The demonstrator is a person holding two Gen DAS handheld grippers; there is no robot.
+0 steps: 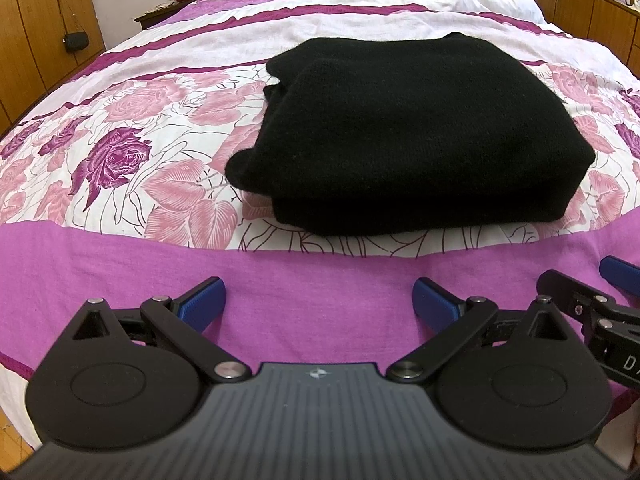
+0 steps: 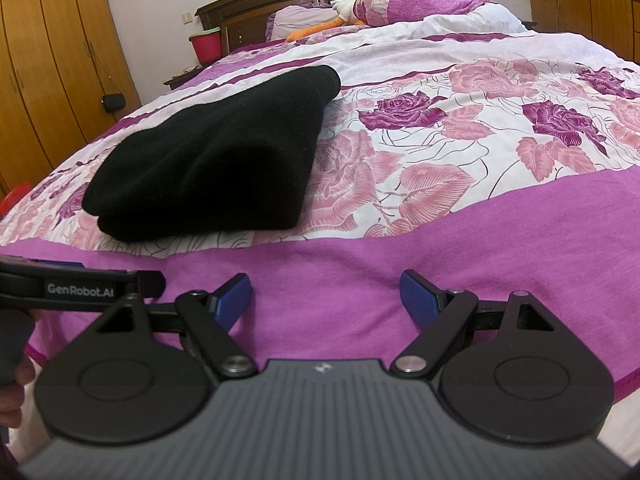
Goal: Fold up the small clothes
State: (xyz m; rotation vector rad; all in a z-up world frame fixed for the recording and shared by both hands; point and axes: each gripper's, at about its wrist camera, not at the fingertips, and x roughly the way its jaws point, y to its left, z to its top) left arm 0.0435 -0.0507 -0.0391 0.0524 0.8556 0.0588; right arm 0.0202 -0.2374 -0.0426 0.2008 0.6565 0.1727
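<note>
Well, both sets of jaws stand wide apart with nothing between them: the left gripper (image 1: 319, 300) and the right gripper (image 2: 326, 298) hang side by side over the plain pink band of the bedspread (image 1: 132, 128). Just beyond, the black sweater (image 1: 404, 136) lies folded on the rose print.

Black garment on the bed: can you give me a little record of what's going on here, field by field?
garment: black knit garment, folded into a thick bundle
resting on: floral pink and purple bedspread
left gripper: fingers open, empty, over the plain purple band, short of the garment
right gripper: fingers open, empty, garment ahead and to its left
contact with garment: none
far end of bed: pillows, an orange soft toy
beside bed: red bucket, wooden wardrobe
</note>
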